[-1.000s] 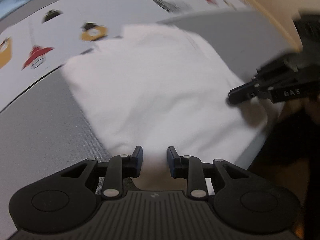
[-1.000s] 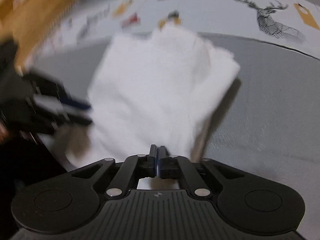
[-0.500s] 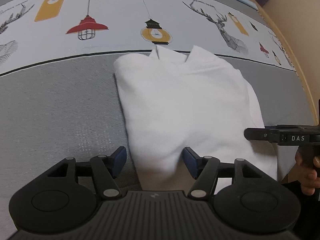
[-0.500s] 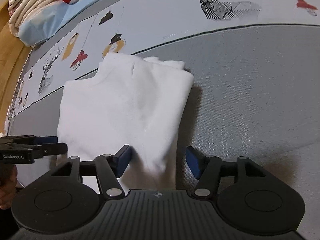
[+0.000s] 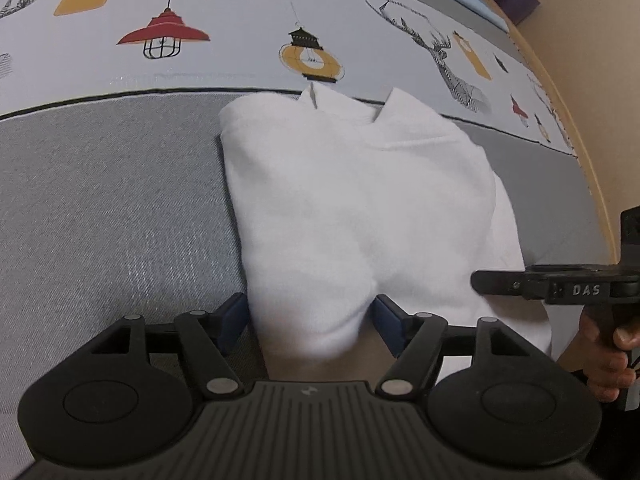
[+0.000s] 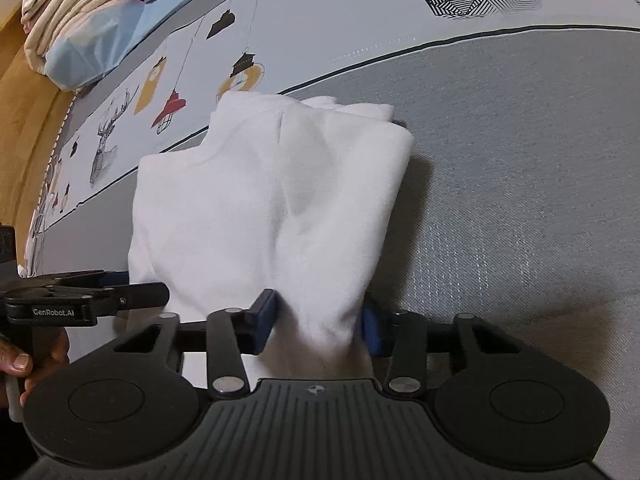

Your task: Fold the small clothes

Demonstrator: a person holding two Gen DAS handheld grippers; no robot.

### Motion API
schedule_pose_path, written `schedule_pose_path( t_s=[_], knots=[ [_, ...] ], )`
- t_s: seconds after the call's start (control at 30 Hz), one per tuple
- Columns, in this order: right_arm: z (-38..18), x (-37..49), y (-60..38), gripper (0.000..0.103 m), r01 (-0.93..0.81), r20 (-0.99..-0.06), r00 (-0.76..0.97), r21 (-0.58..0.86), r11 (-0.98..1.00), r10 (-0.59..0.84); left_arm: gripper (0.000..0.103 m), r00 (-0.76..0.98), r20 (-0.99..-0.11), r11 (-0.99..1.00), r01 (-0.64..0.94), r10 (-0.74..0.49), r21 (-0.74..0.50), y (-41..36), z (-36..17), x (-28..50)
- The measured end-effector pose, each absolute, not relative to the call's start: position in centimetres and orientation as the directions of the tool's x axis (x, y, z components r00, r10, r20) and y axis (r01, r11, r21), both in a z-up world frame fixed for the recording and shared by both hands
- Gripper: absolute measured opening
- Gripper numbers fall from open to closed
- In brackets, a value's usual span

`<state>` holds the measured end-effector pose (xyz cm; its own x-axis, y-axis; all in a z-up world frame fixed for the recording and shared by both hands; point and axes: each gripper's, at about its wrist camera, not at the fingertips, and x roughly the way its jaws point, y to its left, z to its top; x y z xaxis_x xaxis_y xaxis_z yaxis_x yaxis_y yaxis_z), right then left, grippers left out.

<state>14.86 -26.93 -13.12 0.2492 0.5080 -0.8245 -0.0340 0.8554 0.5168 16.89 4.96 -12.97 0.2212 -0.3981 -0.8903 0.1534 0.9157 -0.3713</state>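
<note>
A white garment lies folded into a compact rectangle on the grey bed cover, its collar at the far end. It also shows in the right wrist view. My left gripper is open, its jaws standing either side of the garment's near left corner. My right gripper is open around the near right corner. The right gripper's fingers reach in from the right of the left wrist view. The left gripper's fingers reach in from the left of the right wrist view.
The grey bed cover meets a pale printed sheet with lamps and deer just behind the garment. A pile of folded bedding and a red item lies at the far left. A wooden bed edge runs on the right.
One second ago the right gripper was shut on the garment and the left jaws narrow. Both have opened wide and let go; the garment now lies folded and still.
</note>
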Motion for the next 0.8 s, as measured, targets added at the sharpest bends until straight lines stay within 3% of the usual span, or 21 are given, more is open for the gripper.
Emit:
schedule_pose_path(
  t_s=[0.13,0.2,0.3,0.57,0.67,0.73,0.8],
  knots=[
    [-12.9,15.2,-26.8,0.033,-0.021,-0.820,0.263,0.523,0.852,0.509,0.065,0.237,-0.885,0.914,0.156,-0.402,-0.374,5.0,-12.9,17.5],
    [-12.7,15.4,-26.7,0.029,-0.018,-0.815,0.280,0.523,0.852,0.507,0.046,0.260,-0.877,0.912,0.188,-0.405,-0.366,5.0,-12.4,17.7],
    [-11.7,16.0,-26.6,0.027,-0.013,-0.790,0.337,0.540,0.842,0.512,0.040,0.330,-0.861,0.917,0.237,-0.386,-0.320,5.1,-10.8,18.2],
    [-7.4,18.3,-24.2,0.025,-0.141,-0.655,0.546,0.542,0.828,0.522,0.041,0.593,-0.739,0.942,0.284,-0.320,-0.179,7.0,-5.1,19.6],
    [-5.4,19.1,-23.0,0.033,-0.188,-0.583,0.661,0.481,0.856,0.473,0.057,0.673,-0.692,0.965,0.207,-0.260,-0.161,8.4,-3.8,20.7],
    [-5.1,19.7,-22.6,0.044,-0.127,-0.605,0.709,0.398,0.909,0.363,0.058,0.698,-0.690,0.982,0.123,-0.191,-0.146,9.7,-3.7,21.0],
    [-5.3,20.1,-22.8,0.044,-0.093,-0.631,0.709,0.359,0.929,0.315,0.056,0.683,-0.705,0.981,0.107,-0.191,-0.162,10.5,-3.8,21.1]
  ],
)
